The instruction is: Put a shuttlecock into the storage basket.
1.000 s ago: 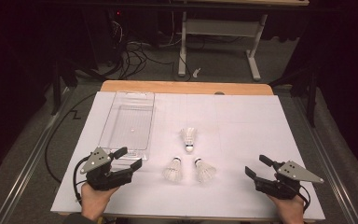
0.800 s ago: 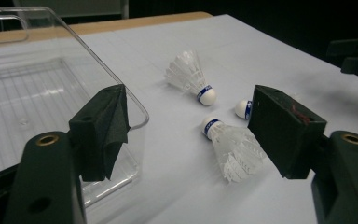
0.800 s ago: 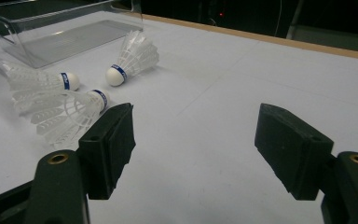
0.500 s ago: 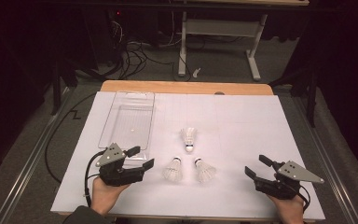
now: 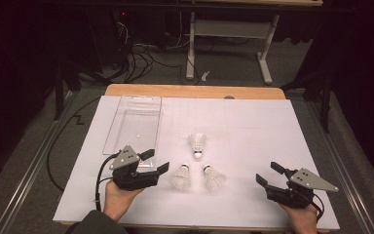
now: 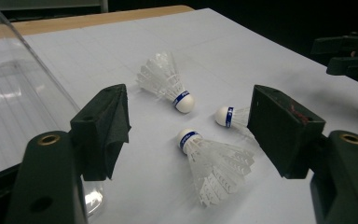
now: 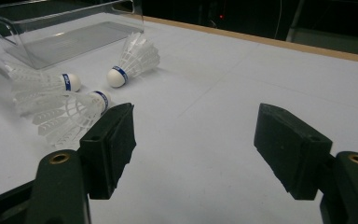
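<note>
Left gripper [image 5: 155, 162] has slid right from the near-left corner of the table [image 5: 253, 122] toward the nearest shuttlecock [image 5: 180, 177], jaws spread, holding nothing. Right gripper [image 5: 270, 175] parked near the near-right corner, also released. Approach step, I'd say. Next: straddle the shuttlecock, which lies on its side at near-centre, then close.

A wooden worktop [image 5: 195, 91] carries a white sheet [image 5: 253, 126] covering most of it. On the sheet lie three shuttlecocks [image 5: 196, 144] near the middle and a clear plastic tray [image 5: 135, 122] at the left.
</note>
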A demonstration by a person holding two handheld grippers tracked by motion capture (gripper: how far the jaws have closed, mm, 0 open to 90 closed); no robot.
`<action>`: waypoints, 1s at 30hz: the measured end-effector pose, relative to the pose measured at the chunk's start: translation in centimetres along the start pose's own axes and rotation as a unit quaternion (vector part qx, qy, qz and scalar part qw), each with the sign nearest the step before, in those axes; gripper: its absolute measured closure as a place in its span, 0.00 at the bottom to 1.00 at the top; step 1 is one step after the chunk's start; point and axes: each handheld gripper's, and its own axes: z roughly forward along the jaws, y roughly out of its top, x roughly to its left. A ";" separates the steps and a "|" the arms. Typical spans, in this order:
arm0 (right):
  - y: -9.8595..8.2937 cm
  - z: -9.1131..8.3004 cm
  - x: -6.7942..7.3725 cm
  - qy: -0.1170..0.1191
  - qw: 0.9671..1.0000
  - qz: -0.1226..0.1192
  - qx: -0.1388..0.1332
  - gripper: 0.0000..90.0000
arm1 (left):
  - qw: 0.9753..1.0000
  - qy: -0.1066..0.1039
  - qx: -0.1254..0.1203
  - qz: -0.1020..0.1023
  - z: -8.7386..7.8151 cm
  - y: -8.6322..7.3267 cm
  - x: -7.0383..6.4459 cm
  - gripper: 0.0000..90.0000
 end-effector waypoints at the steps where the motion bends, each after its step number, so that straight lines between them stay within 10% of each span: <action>1: 0.0 0.0 0.0 0.000 1.000 0.000 0.000 0.33 | 1.000 -0.001 0.000 0.000 0.1 0.0 -0.1 0.33; 30: 0.0 0.0 -0.1 -0.001 1.000 0.002 0.000 0.33 | 0.999 -0.030 0.006 0.016 3.1 1.7 -1.7 0.35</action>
